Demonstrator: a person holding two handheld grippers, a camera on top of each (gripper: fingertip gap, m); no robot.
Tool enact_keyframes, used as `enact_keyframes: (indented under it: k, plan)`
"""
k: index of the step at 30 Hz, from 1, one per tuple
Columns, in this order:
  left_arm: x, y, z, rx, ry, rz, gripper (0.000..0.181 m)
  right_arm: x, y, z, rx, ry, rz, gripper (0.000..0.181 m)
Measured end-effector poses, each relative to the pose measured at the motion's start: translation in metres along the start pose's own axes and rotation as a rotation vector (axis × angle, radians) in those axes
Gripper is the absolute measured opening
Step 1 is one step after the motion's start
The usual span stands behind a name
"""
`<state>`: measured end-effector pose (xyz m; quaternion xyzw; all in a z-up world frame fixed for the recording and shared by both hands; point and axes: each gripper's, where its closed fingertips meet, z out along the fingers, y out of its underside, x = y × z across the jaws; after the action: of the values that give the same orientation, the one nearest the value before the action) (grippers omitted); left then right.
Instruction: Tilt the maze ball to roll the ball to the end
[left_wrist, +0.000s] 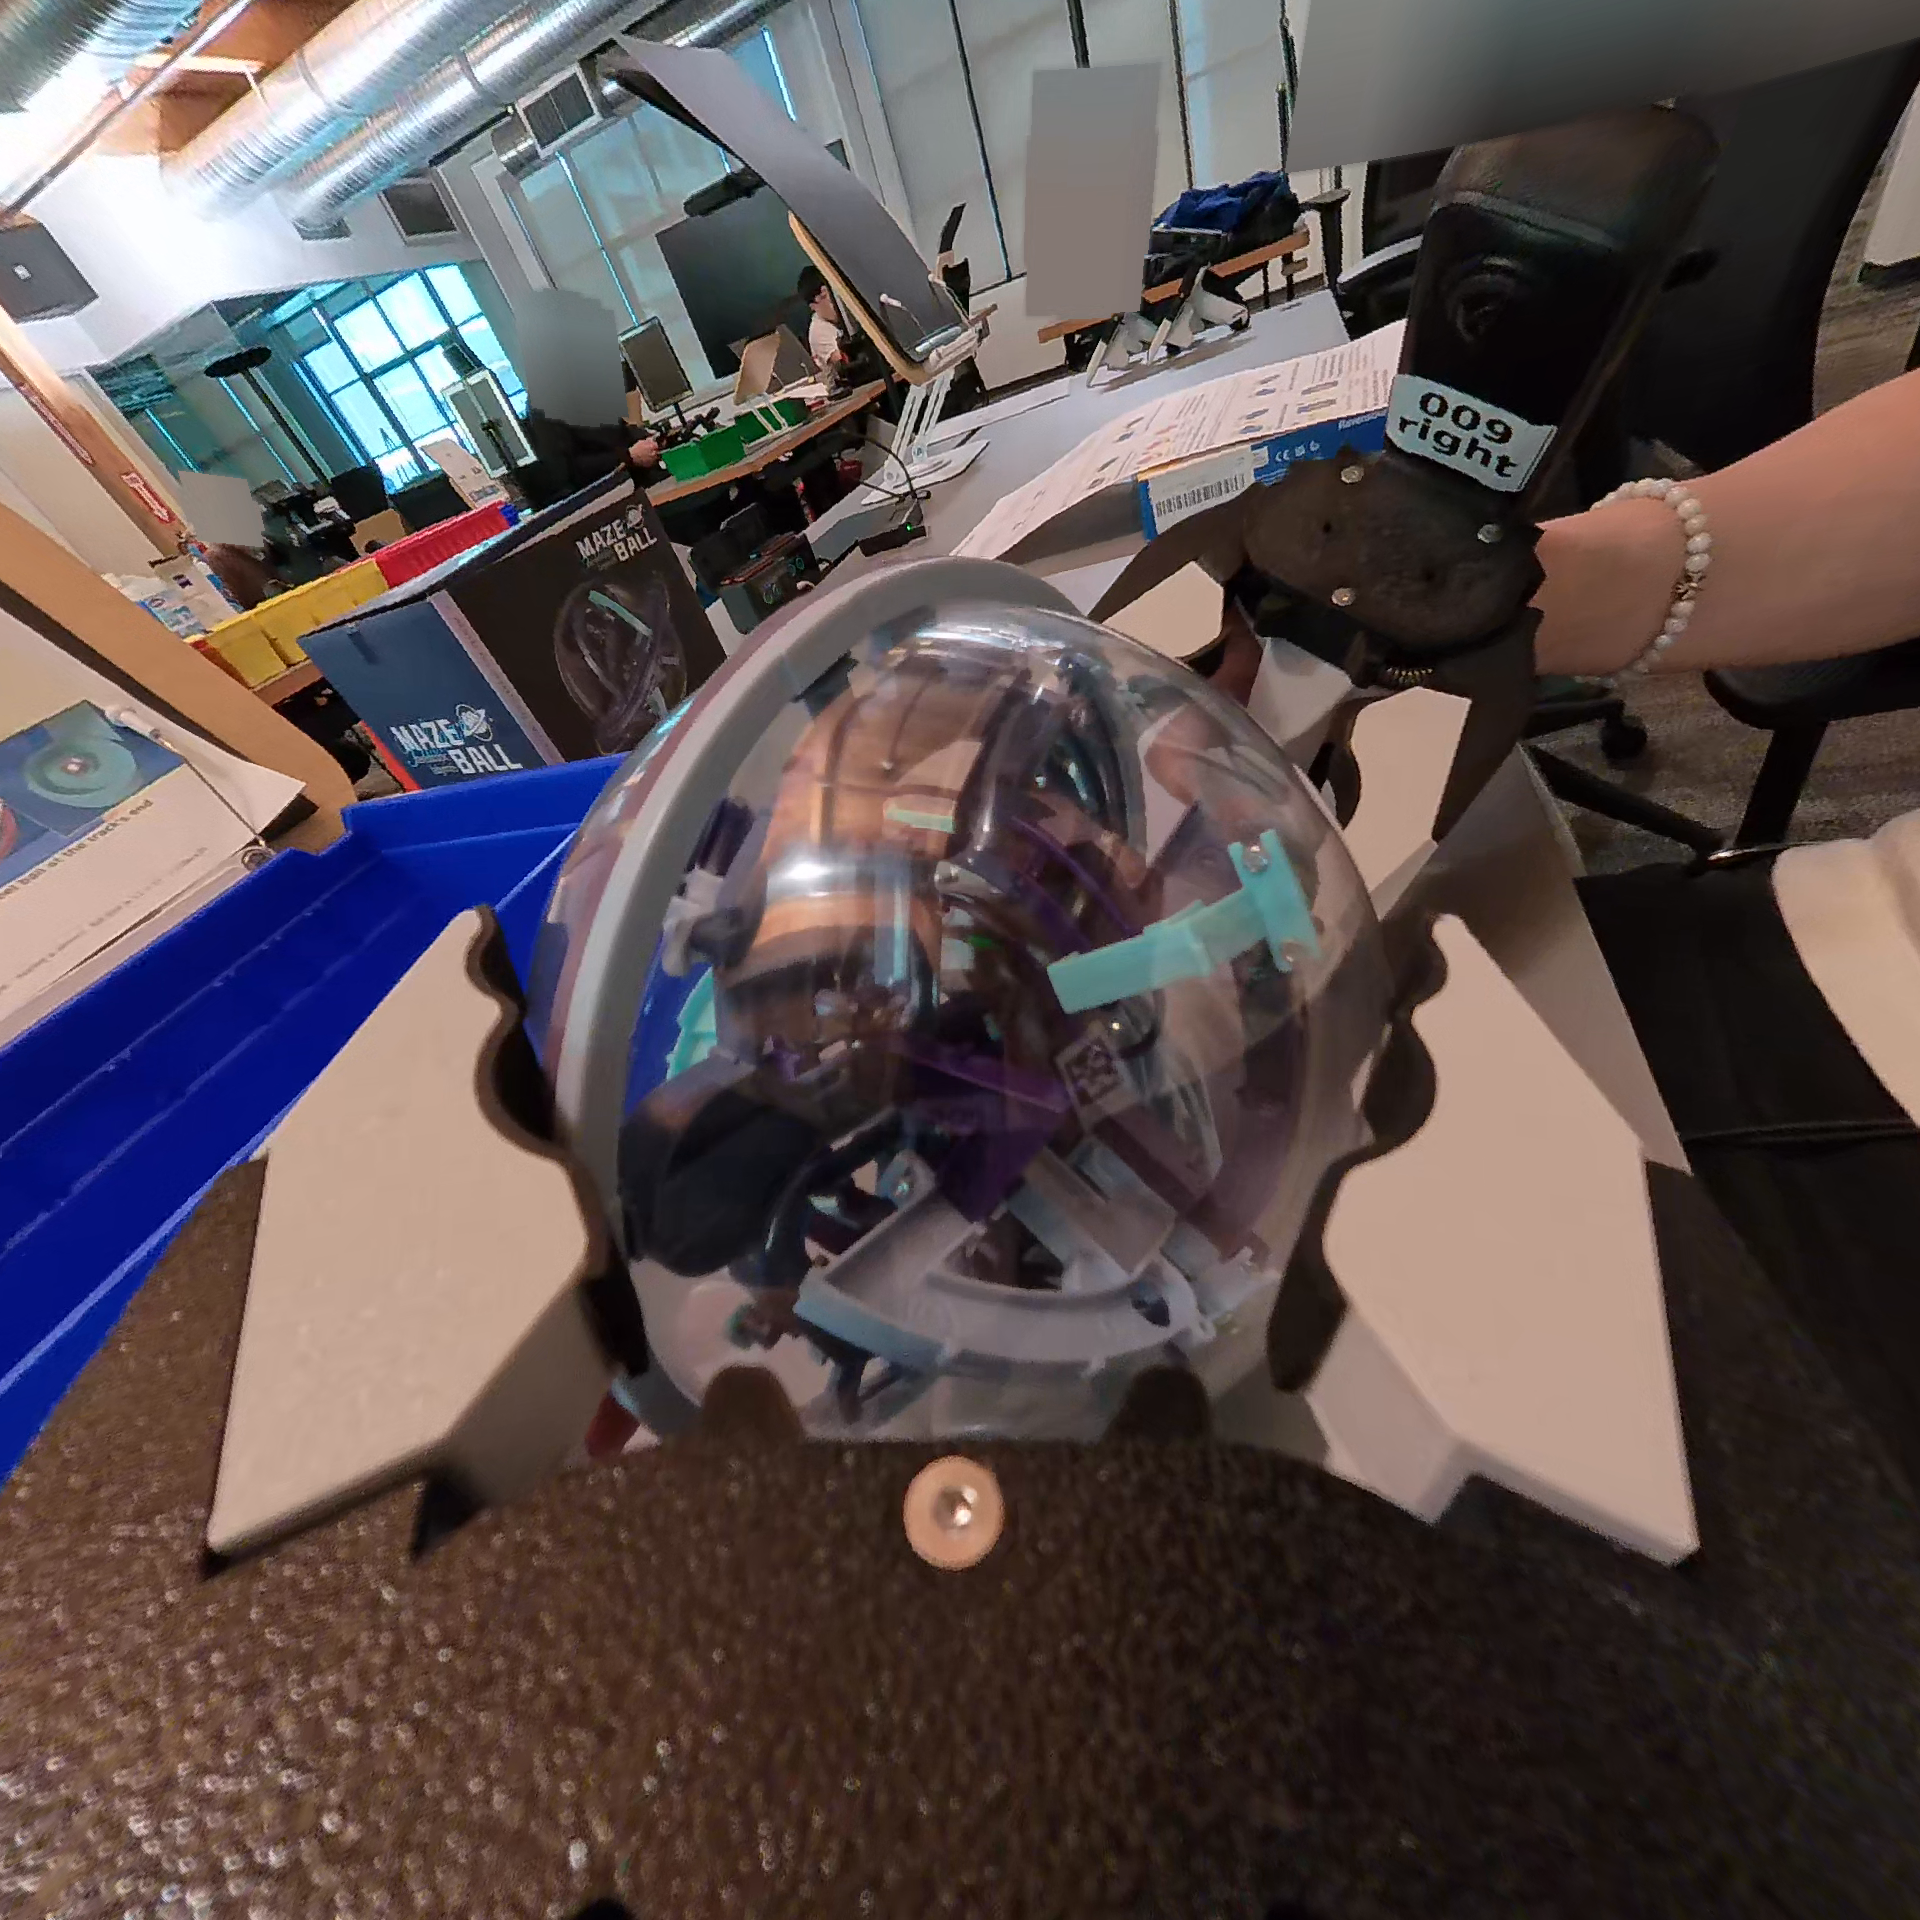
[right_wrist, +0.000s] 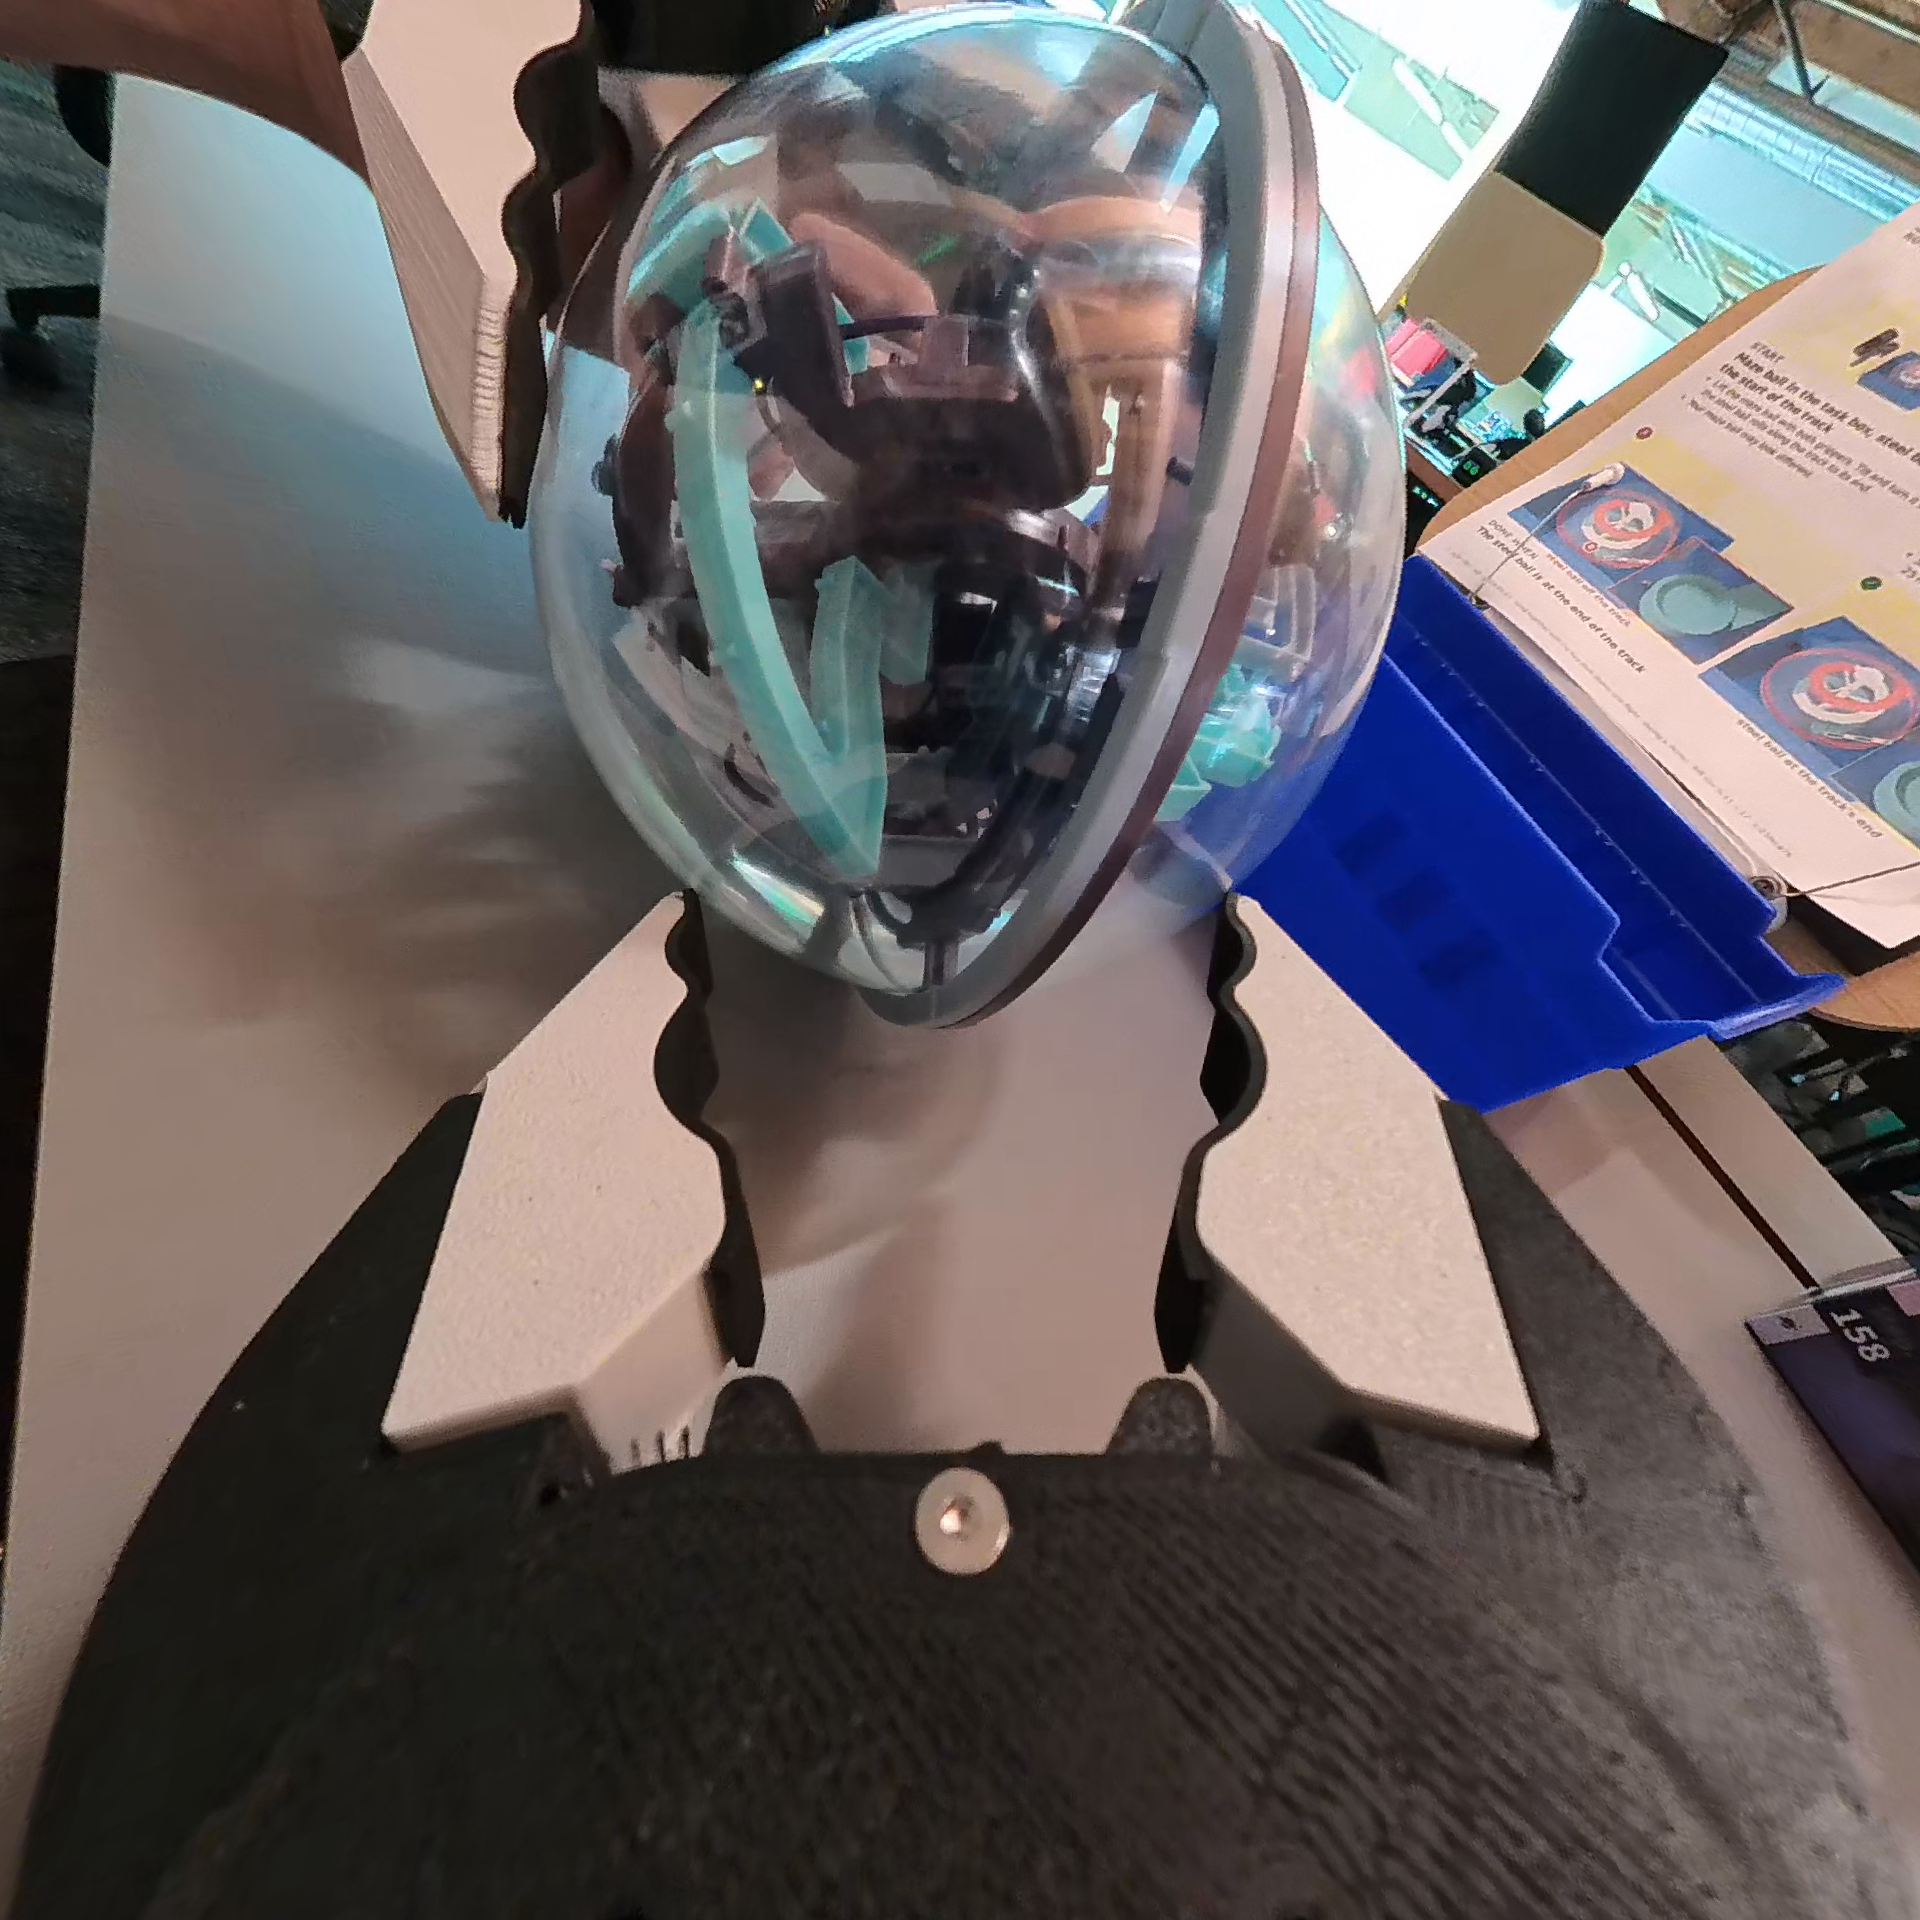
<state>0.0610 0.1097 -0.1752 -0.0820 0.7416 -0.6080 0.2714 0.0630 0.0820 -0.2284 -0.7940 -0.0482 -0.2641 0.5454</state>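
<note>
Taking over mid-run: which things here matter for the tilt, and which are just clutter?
In play:
maze ball
left gripper, clamped on it
right gripper, open, just short of it

Clutter:
blue bin
instruction sheet
maze ball box

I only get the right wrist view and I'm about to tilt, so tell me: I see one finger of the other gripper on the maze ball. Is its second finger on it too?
Observer: Yes. The left wrist view shows the left gripper with one finger against each side of the maze ball.
Operator: What does my own gripper look like from there?
Observer: The right gripper is at the ball's far side with its jaws spread, held by an arm wearing a bead bracelet.
</note>
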Motion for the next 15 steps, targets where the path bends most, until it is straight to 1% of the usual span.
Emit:
enact_keyframes:
  k: [1,15]
  plan:
    - [0.0001,0.0,0.0003,-0.002,0.0,0.001,0.157,-0.0001,0.0002,-0.0001,0.001,0.0,0.001,0.095]
    - [0.0008,0.001,0.0064,-0.086,-0.001,0.039,0.157,0.0017,0.0073,0.0011,-0.03,0.0,0.012,0.093]
